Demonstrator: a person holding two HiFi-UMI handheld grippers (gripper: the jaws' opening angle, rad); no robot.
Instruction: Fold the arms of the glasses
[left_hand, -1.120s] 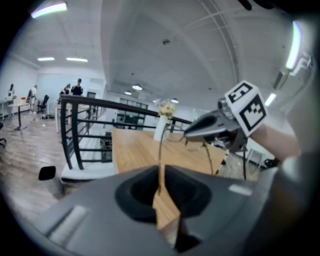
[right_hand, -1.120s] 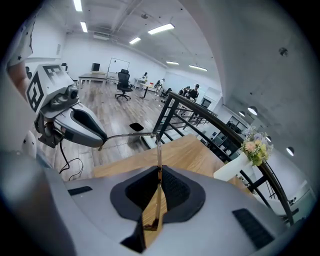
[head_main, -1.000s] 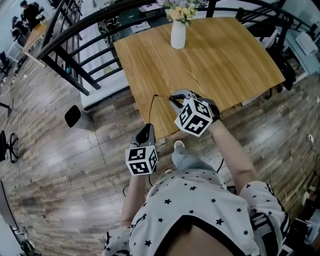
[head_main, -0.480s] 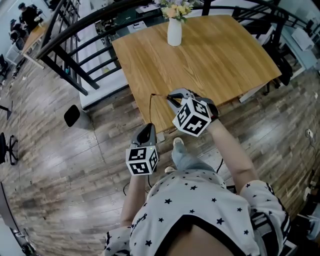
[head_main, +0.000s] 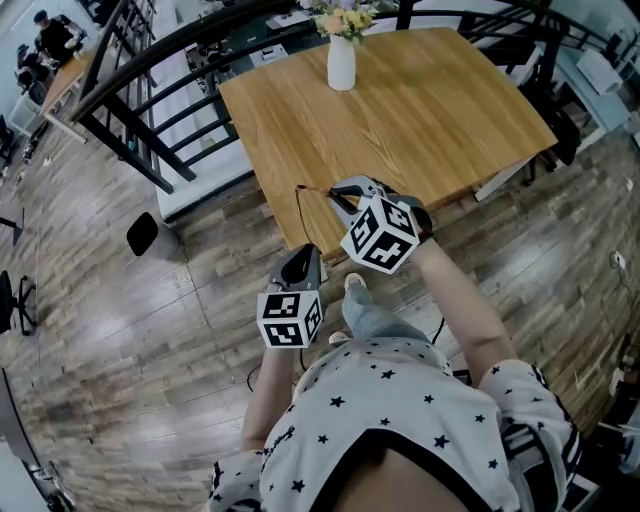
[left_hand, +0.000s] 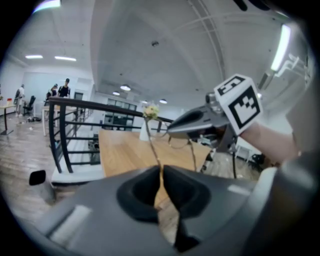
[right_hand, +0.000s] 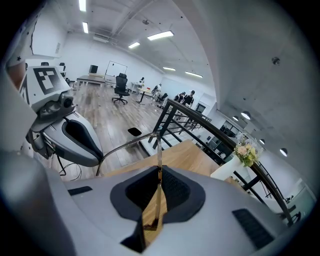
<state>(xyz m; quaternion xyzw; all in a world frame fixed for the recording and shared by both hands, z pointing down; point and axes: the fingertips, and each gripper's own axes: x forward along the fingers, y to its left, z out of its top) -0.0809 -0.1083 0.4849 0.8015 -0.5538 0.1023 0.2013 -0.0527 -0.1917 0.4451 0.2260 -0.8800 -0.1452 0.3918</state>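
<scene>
Step in hand: first fold, judged not yet made. The glasses (right_hand: 158, 147) hang in the air over the near left corner of the table (head_main: 430, 110). The right gripper (right_hand: 159, 182) has its jaws pressed together on the frame. The left gripper (left_hand: 161, 172) pinches the tip of one thin arm.

Next move: swing that arm inward toward the lenses.

Clearances: open floor to the left and near; railing (head_main: 150, 130) and vase (head_main: 341, 62) stand well apart.

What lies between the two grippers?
The glasses: the left gripper pinches one arm, the right gripper another part. Both gripper views show it.
</scene>
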